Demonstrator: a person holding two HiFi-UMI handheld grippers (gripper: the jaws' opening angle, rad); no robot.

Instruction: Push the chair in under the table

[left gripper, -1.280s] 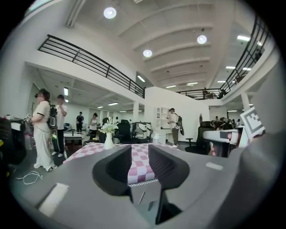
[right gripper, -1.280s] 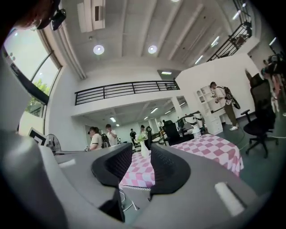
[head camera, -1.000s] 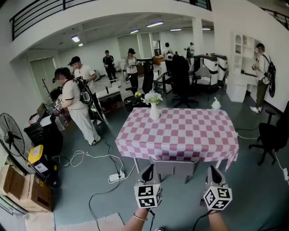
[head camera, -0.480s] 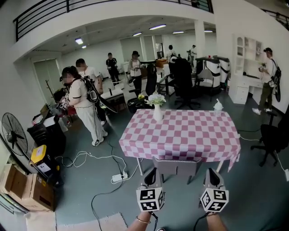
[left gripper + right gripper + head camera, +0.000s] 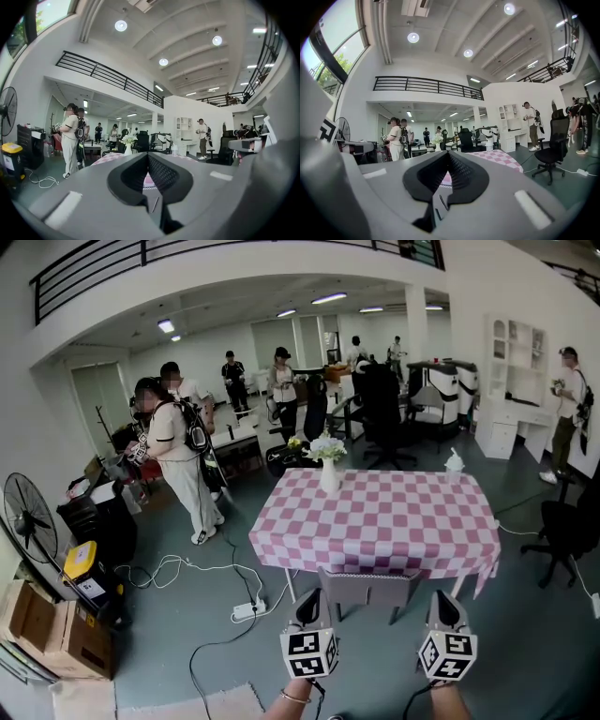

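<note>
Chair (image 5: 366, 586) partly under the near edge of the table (image 5: 375, 521); left gripper (image 5: 307, 600) and right gripper (image 5: 442, 604), both closed and empty, flank its back, apparently to push rather than grasp.

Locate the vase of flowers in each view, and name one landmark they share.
Head view: vase of flowers at centre.
Left gripper view: vase left of centre.
Right gripper view: vase left of centre.
Shared landmark: the pink checked tablecloth it stands on.

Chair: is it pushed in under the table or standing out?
Pushed in: the chair back meets the table edge, its seat hidden underneath.
</note>
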